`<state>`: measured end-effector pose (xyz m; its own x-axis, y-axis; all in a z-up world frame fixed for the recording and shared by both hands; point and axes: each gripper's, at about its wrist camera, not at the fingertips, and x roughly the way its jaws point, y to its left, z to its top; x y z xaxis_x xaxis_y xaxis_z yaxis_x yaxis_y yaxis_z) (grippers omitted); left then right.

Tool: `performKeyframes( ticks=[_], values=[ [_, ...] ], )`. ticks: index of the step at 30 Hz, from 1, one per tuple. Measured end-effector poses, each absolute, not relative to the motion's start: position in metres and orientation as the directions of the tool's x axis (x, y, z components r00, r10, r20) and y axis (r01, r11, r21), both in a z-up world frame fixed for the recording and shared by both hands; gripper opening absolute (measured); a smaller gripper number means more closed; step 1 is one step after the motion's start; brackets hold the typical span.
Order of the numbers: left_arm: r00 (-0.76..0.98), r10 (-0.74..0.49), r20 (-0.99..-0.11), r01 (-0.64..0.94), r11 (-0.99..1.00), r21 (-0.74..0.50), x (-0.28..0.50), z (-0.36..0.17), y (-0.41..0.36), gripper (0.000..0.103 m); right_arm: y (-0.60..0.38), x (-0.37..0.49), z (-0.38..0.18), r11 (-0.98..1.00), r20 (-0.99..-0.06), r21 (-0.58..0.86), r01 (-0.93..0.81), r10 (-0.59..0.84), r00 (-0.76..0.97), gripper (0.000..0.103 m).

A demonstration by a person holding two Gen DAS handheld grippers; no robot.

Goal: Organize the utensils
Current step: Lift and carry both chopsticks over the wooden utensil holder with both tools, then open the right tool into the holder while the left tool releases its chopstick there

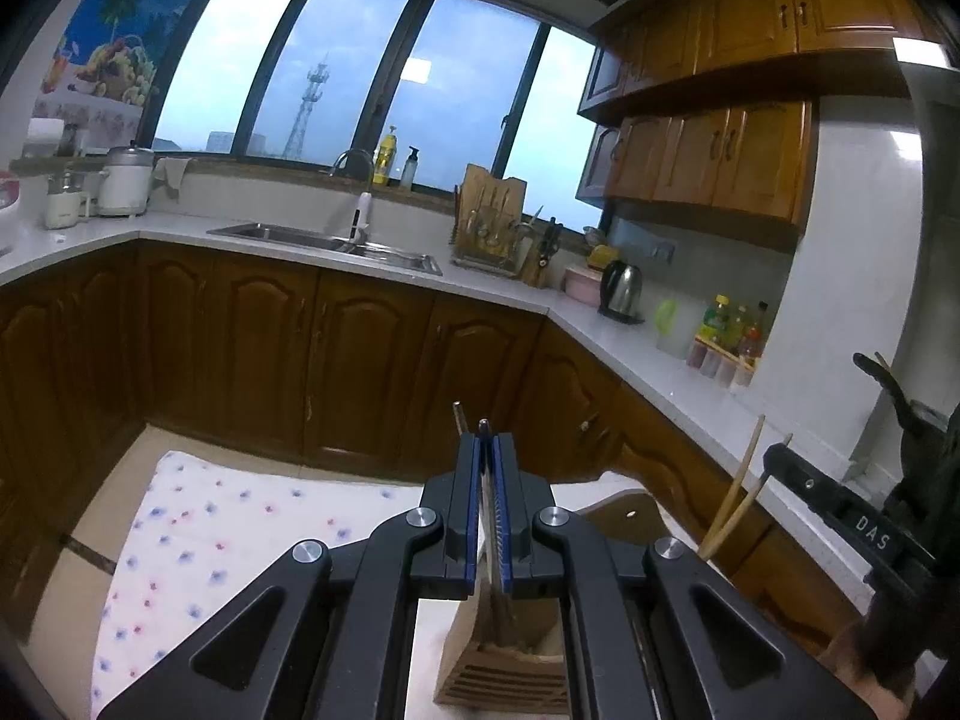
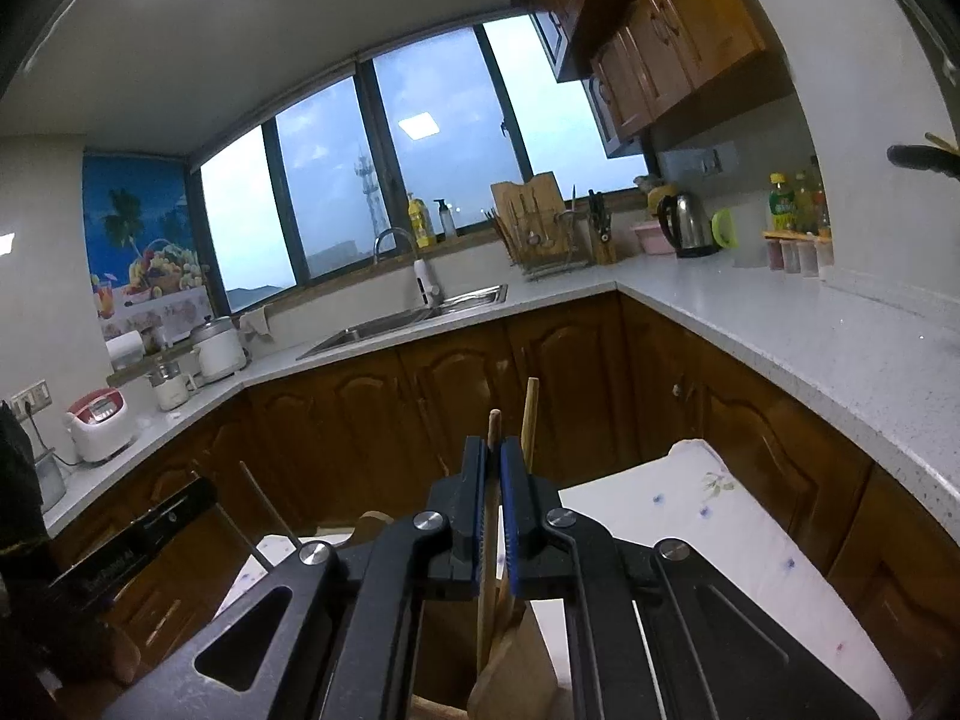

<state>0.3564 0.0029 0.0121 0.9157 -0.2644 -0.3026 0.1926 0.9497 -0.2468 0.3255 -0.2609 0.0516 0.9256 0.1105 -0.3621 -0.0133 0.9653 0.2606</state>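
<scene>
While the left tool (image 1: 487, 438) clamps a utensil (image 1: 483, 423), the right tool (image 2: 493, 450) clamps a chopstick (image 2: 492, 420).

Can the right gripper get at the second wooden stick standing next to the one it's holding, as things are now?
Probably not as things stand. The right gripper is shut on a wooden stick, so its jaws are occupied. The second stick stands just to the right of the pads, nothing blocking it; it looks reachable after a release.

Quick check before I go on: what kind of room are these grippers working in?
A home kitchen, by the look of it: a steel sink set in a pale L-shaped counter, wooden wall cabinets, and an electric kettle near the corner.
</scene>
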Motion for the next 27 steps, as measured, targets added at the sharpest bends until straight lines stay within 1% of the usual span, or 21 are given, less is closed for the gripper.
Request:
performKeyframes(
  ticks=[6,8,9,10,11,12,13,14,15,16,17,18,19,22,25,27],
  values=[
    [0.91,-0.252,-0.329,0.181,0.956,-0.232,0.36,0.018,0.001,0.004,-0.261,0.33,0.052,0.965,-0.378,0.262,-0.011,0.113,0.919,0.005],
    [0.906,-0.255,-0.338,0.181,0.955,-0.234,0.361,0.02,0.003,0.004,-0.262,0.332,0.052,0.964,-0.385,0.265,-0.012,0.117,0.916,0.01],
    [0.903,-0.254,-0.347,0.178,0.955,-0.237,0.359,0.02,0.004,0.008,-0.262,0.333,0.052,0.962,-0.39,0.271,-0.016,0.125,0.912,0.01],
    [0.9,-0.26,-0.35,0.181,0.953,-0.243,0.355,0.019,0.007,0.019,-0.262,0.334,0.052,0.962,-0.396,0.272,-0.017,0.128,0.909,0.01],
    [0.899,-0.258,-0.355,0.175,0.952,-0.25,0.353,0.02,0.009,0.027,-0.262,0.334,0.051,0.963,-0.401,0.271,-0.016,0.128,0.907,0.011],
    [0.901,-0.252,-0.354,0.167,0.953,-0.254,0.352,0.022,0.01,0.045,-0.263,0.333,0.052,0.96,-0.403,0.278,-0.022,0.137,0.905,0.012],
    [0.904,-0.249,-0.347,0.162,0.952,-0.259,0.347,0.024,0.012,0.055,-0.264,0.332,0.052,0.957,-0.403,0.29,-0.029,0.15,0.903,0.019],
    [0.909,-0.245,-0.336,0.16,0.952,-0.26,0.342,0.027,0.014,0.056,-0.265,0.329,0.054,0.953,-0.398,0.301,-0.036,0.16,0.904,0.035],
    [0.91,-0.245,-0.335,0.162,0.953,-0.257,0.338,0.029,0.015,0.06,-0.266,0.325,0.056,0.95,-0.388,0.309,-0.04,0.164,0.907,0.045],
    [0.909,-0.245,-0.338,0.162,0.953,-0.256,0.332,0.032,0.017,0.068,-0.267,0.321,0.057,0.948,-0.378,0.314,-0.045,0.168,0.91,0.059],
    [0.909,-0.242,-0.338,0.16,0.954,-0.253,0.327,0.032,0.018,0.071,-0.267,0.315,0.061,0.946,-0.361,0.321,-0.053,0.174,0.916,0.064],
    [0.911,-0.232,-0.34,0.152,0.957,-0.246,0.32,0.033,0.019,0.079,-0.268,0.31,0.063,0.944,-0.349,0.324,-0.058,0.176,0.92,0.064],
    [0.914,-0.212,-0.347,0.135,0.964,-0.231,0.312,0.034,0.021,0.081,-0.268,0.306,0.065,0.944,-0.345,0.324,-0.061,0.178,0.922,0.064],
    [0.905,-0.192,-0.38,0.118,0.971,-0.208,0.291,0.033,0.026,0.082,-0.272,0.293,0.067,0.936,-0.346,0.344,-0.068,0.194,0.918,0.067],
    [0.888,-0.188,-0.419,0.104,0.971,-0.216,0.268,0.031,0.034,0.082,-0.274,0.275,0.068,0.93,-0.351,0.359,-0.075,0.209,0.913,0.069],
    [0.879,-0.185,-0.44,0.093,0.97,-0.223,0.254,0.033,0.038,0.082,-0.272,0.265,0.068,0.929,-0.361,0.361,-0.082,0.22,0.906,0.073]
  ],
)
